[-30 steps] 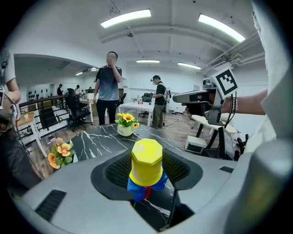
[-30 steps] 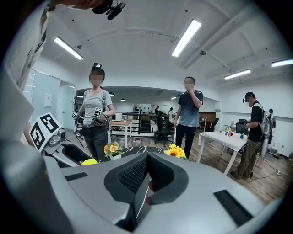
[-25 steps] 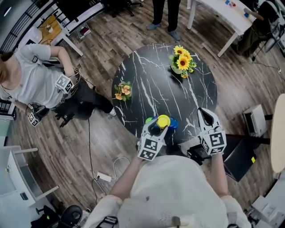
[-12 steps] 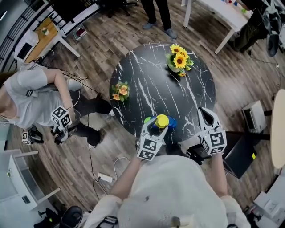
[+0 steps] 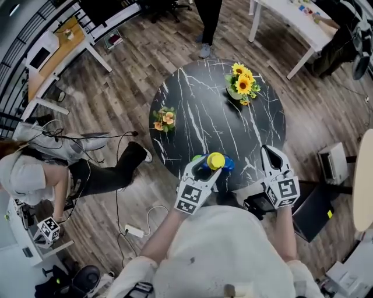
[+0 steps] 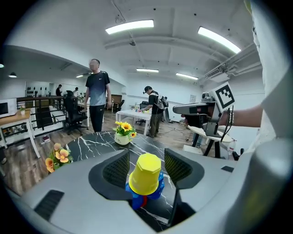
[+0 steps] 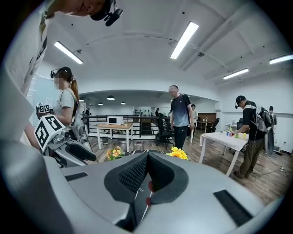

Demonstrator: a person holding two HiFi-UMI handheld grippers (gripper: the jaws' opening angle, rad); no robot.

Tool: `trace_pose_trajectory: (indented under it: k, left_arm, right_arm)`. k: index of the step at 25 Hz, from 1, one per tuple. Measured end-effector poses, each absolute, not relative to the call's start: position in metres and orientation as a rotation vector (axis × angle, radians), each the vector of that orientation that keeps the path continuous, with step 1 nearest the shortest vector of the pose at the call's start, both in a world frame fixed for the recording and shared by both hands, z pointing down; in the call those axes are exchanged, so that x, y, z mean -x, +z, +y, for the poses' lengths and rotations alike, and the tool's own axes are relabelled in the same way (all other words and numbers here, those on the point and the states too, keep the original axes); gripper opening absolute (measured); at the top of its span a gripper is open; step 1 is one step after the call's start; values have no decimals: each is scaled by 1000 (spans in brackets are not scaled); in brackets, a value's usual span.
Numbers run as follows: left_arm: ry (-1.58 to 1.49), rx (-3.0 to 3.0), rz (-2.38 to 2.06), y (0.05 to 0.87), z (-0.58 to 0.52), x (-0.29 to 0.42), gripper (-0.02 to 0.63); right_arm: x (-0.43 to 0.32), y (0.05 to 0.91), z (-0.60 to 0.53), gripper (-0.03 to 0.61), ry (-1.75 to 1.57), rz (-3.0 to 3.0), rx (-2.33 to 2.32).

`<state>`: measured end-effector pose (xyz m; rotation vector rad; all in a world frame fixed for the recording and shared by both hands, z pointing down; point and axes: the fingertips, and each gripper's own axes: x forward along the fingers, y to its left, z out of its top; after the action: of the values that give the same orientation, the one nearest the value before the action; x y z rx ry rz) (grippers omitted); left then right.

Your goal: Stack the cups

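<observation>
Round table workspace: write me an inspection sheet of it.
Surface: round black marble table.
Job's things: yellow cup on top of blue cup, near the table's front edge.
Clutter: sunflowers and orange flowers, apart from the cups.
Tools: left tool open around the yellow cup, jaws just been opening, pads off it; right tool shut, empty.
Cables: power strip and cord on the floor.
Surroundings: wooden floor, white desk, people nearby.

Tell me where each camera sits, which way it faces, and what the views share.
Head view: on the head, steeply down at the table; torso, left gripper, right gripper.
Left gripper view: along jaws that have just been opening around the yellow cup; right gripper shows.
Right gripper view: along shut jaws, across the table; left gripper shows.
Shared: sunflowers, all three.
</observation>
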<state>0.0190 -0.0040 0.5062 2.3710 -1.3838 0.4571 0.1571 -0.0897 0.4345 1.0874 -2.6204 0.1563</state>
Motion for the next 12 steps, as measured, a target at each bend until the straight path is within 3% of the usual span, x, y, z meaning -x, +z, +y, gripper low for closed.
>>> trace_pose_trajectory:
  k: [5, 7, 8, 12]
  left_arm:
    - [355, -2384, -1488, 468, -6, -3, 172]
    - [292, -2382, -1563, 448, -10, 7, 58]
    - [261, -2383, -1596, 437, -12, 11, 34]
    - [160, -2411, -1685, 397, -20, 19, 23]
  right_arm:
    - [-152, 407, -87, 8, 173, -2688, -1050]
    - [-151, 394, -84, 8, 180, -2715, -1041]
    - [-150, 388, -81, 8, 187, -2728, -1040]
    - [-147, 363, -71, 8, 223, -2781, -1045]
